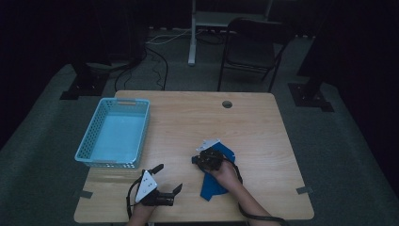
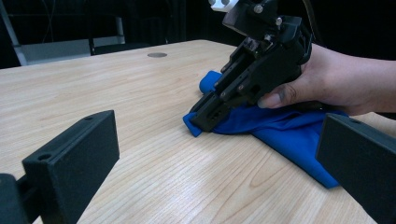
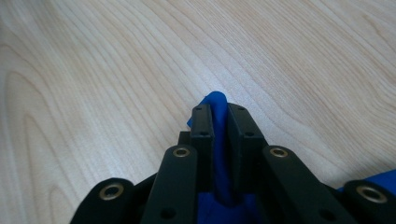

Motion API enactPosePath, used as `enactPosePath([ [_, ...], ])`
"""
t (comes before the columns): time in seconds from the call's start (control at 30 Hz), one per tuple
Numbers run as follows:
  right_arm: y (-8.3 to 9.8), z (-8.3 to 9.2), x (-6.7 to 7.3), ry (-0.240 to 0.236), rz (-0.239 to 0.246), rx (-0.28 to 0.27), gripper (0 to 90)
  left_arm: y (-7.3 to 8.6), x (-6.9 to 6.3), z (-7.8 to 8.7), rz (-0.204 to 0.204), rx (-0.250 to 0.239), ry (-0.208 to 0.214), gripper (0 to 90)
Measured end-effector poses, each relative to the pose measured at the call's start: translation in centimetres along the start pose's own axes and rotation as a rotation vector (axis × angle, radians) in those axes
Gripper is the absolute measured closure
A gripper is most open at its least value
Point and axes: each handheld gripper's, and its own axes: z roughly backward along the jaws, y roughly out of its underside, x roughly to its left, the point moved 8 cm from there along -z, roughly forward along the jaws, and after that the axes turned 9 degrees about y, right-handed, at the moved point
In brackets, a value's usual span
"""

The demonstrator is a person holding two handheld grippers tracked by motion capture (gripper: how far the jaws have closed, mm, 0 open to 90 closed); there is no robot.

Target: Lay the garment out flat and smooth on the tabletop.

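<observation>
A blue cloth (image 1: 214, 188) lies crumpled on the wooden table (image 1: 263, 127), right of centre near the front. My right gripper (image 1: 195, 160) points down onto the cloth's left corner, and its jaws are shut on a fold of it. The right gripper view shows the blue fold (image 3: 217, 100) pinched between the two black jaws (image 3: 219, 114). In the left gripper view the right gripper (image 2: 201, 122) presses the cloth (image 2: 289, 133) against the tabletop, held by a hand. My left gripper (image 1: 167, 179) rests at the front edge, left of the cloth, open with nothing between its jaws.
A light blue plastic basket (image 1: 112, 162) stands on the left side of the table. A cable hole (image 1: 227, 104) sits near the far edge. Behind the table stand a dark folding chair (image 1: 254, 47) and cables on the floor.
</observation>
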Motion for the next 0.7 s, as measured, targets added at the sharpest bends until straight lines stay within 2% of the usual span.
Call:
enactPosePath([
  [0.13, -0.1, 1.3, -0.2, -0.033, -0.012, -0.035, 82.1, -0.1, -0.2, -0.1, -0.033, -0.009, 0.002, 0.0],
  [0.33, -0.2, 4.6, -1.3, -0.032, -0.029, -0.095, 82.2, -0.1, -0.1, -0.1, -0.015, -0.012, 0.003, 0.0],
  [0.43, -0.1, 6.5, -2.2, -0.036, -0.067, -0.130, 82.2, -0.1, -0.1, -0.1, -0.017, -0.012, 0.002, 0.0],
  [0.7, 1.9, 11.2, -4.7, -0.002, -0.134, -0.189, 82.2, -0.1, -0.1, -0.1, -0.016, -0.012, 0.001, 0.0],
])
